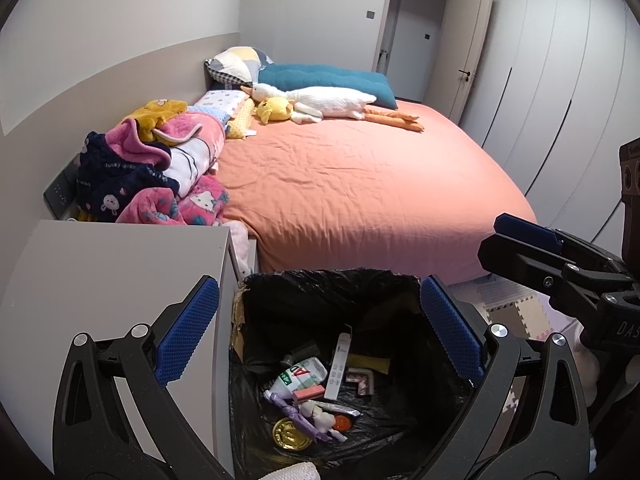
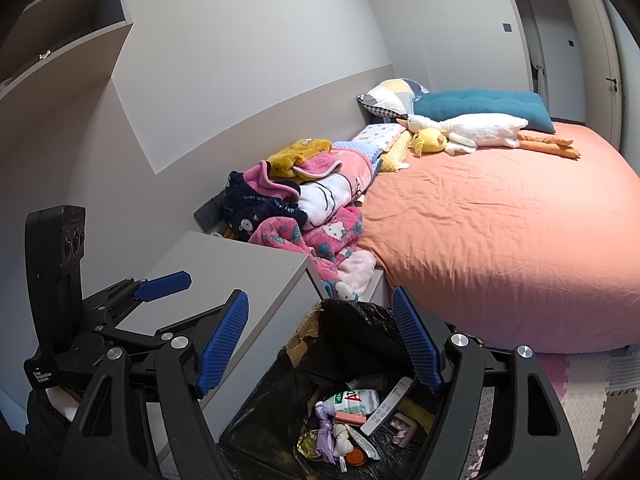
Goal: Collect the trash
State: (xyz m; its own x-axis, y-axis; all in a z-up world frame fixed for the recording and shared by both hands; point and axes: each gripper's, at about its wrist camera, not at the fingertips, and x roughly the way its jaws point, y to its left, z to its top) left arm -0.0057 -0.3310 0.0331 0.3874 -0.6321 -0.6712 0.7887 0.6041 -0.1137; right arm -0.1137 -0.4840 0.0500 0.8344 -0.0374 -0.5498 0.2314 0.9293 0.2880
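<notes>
so the big thing in both views is the bed with the salmon-pink sheet (image 1: 360,184), filling the middle and right of the frame, with nothing on the open sheet that reads as trash to me. next down in size, the grey bedside cabinet (image 1: 112,280) sits lower left in the left wrist view and its top looks bare too.

then the bin lined with a black plastic bag (image 1: 320,292), bottom centre of both frames, tucked between the cabinet and the bed. that's where the trash sits: a white squeezed bottle with red letters (image 1: 300,376), a long white flat box (image 1: 340,364), a gold round lid (image 1: 290,436) and small scraps around them.

the key relation: the bin lies straight ahead and below both grippers, and you're looking down into its mouth. your left gripper (image 1: 320,328) hangs with its blue pads spread wide and nothing between them. the right gripper (image 2: 320,344) is spread apart and empty as well. neither looks clearly nearer; they sit side by side over the bin.
</notes>
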